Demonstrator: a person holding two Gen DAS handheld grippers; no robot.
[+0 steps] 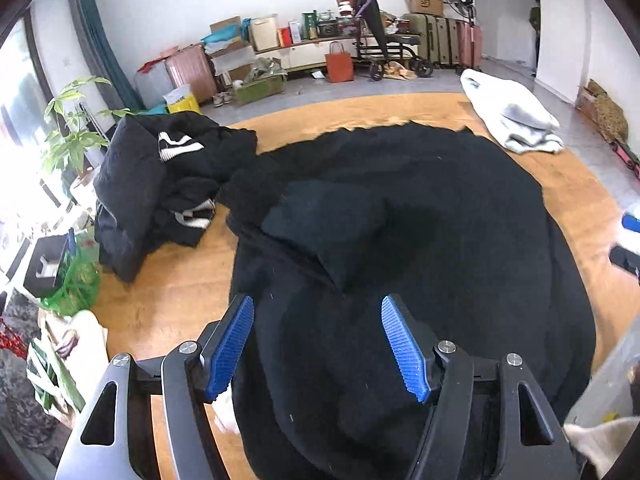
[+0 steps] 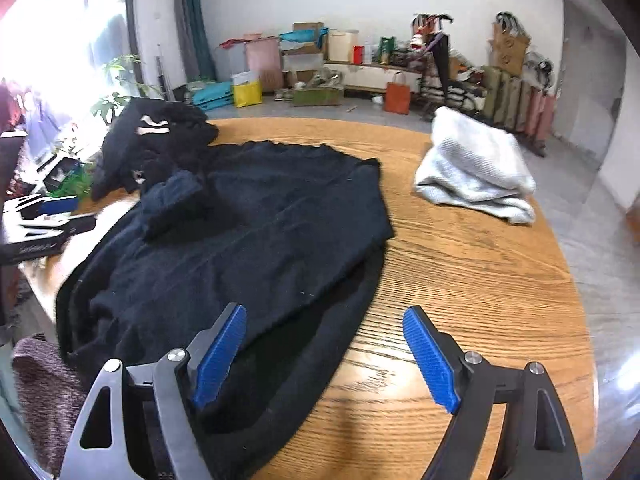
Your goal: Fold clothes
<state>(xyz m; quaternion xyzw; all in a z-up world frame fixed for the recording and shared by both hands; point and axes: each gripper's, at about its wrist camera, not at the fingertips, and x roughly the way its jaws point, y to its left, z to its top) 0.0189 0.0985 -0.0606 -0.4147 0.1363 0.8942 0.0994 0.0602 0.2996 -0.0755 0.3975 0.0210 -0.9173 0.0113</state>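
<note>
A large black sweater (image 1: 420,220) (image 2: 248,224) lies spread on the round wooden table (image 1: 176,292) (image 2: 460,280), one sleeve folded across its body. My left gripper (image 1: 318,308) hovers open above the sweater's near part, nothing between its blue pads. My right gripper (image 2: 324,316) is open too, over the sweater's near right edge, one pad above black cloth and the other above bare wood. The left gripper (image 2: 52,208) also shows at the left edge of the right wrist view.
A heap of black clothes with white stripes (image 1: 160,176) (image 2: 156,140) sits at the table's far left. A folded light grey garment (image 1: 516,116) (image 2: 476,168) rests at the far right. Boxes, bags and suitcases line the far wall. A plant (image 1: 76,128) stands left.
</note>
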